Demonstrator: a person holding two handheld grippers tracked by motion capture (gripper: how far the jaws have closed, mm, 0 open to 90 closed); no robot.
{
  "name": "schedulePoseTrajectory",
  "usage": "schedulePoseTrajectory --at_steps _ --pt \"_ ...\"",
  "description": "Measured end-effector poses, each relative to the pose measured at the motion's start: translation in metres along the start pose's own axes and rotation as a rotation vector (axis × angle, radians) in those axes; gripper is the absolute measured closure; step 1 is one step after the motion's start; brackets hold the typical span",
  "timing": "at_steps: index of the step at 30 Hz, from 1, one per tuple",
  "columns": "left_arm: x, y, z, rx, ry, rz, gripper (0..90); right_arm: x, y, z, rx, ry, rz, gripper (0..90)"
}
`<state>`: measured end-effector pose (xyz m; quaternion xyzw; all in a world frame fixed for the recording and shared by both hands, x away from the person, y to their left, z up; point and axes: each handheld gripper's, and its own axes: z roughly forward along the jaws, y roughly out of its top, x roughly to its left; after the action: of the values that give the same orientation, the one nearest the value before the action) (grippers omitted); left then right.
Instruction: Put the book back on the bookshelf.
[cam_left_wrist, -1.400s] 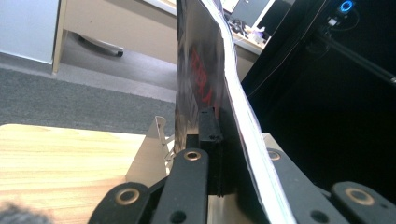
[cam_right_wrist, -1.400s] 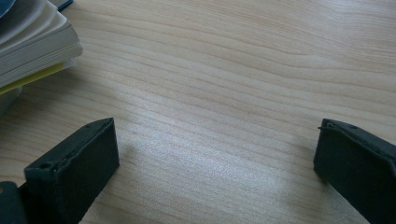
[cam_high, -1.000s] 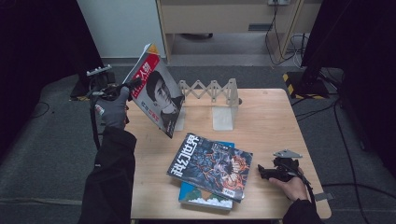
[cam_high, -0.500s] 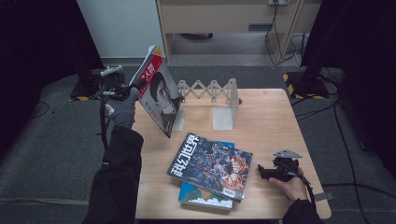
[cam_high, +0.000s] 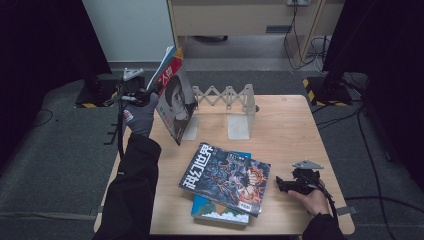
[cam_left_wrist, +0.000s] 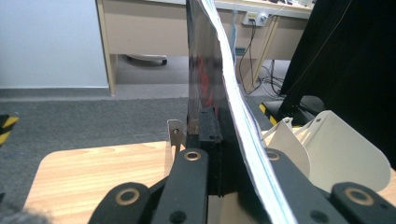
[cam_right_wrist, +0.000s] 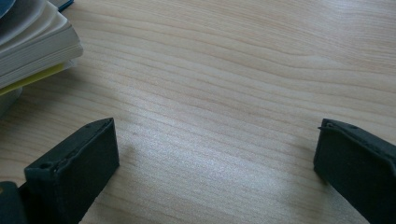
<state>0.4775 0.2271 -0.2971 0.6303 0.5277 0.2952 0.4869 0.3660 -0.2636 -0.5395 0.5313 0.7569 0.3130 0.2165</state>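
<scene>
While my left gripper (cam_high: 150, 92) stands clamped on a red-covered magazine (cam_high: 172, 100) tilted above the table's (cam_high: 290, 125) back-left corner, beside the folding rack (cam_high: 225, 100), my right gripper (cam_high: 281, 184) rests wide open and empty near the front-right edge, just beside the stacked magazines (cam_high: 225, 180)

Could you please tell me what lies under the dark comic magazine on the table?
Under the dark comic magazine lies a blue-covered book, only its front and back edges showing; the rest of its cover is hidden.
</scene>
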Motion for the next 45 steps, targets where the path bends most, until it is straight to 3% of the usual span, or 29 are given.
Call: schedulePoseTrajectory --at_steps 8,13,21,27,31,38,45 --pt "-0.008 -0.007 0.003 -0.005 0.059 0.04 86.3 0.0 0.0 0.0 0.0 0.0 0.0 0.4" --pt "-0.012 -0.012 0.003 -0.013 0.092 0.043 86.2 0.0 0.0 0.0 0.0 0.0 0.0 0.4" --pt "-0.019 -0.019 0.007 -0.015 0.156 0.093 86.2 0.0 0.0 0.0 0.0 -0.001 0.0 0.4" --pt "-0.019 -0.021 0.008 -0.028 0.178 0.1 86.2 0.0 0.0 0.0 0.0 -0.001 0.0 0.4" --pt "-0.022 -0.024 0.01 -0.023 0.216 0.114 86.2 0.0 0.0 0.0 0.0 -0.002 0.0 0.4" --pt "-0.021 -0.033 0.018 -0.003 0.222 0.112 86.2 0.0 0.0 0.0 -0.001 -0.002 0.0 0.4" --pt "-0.019 -0.035 0.019 -0.016 0.247 0.113 86.1 0.0 0.0 0.0 0.0 0.0 -0.001 0.4"
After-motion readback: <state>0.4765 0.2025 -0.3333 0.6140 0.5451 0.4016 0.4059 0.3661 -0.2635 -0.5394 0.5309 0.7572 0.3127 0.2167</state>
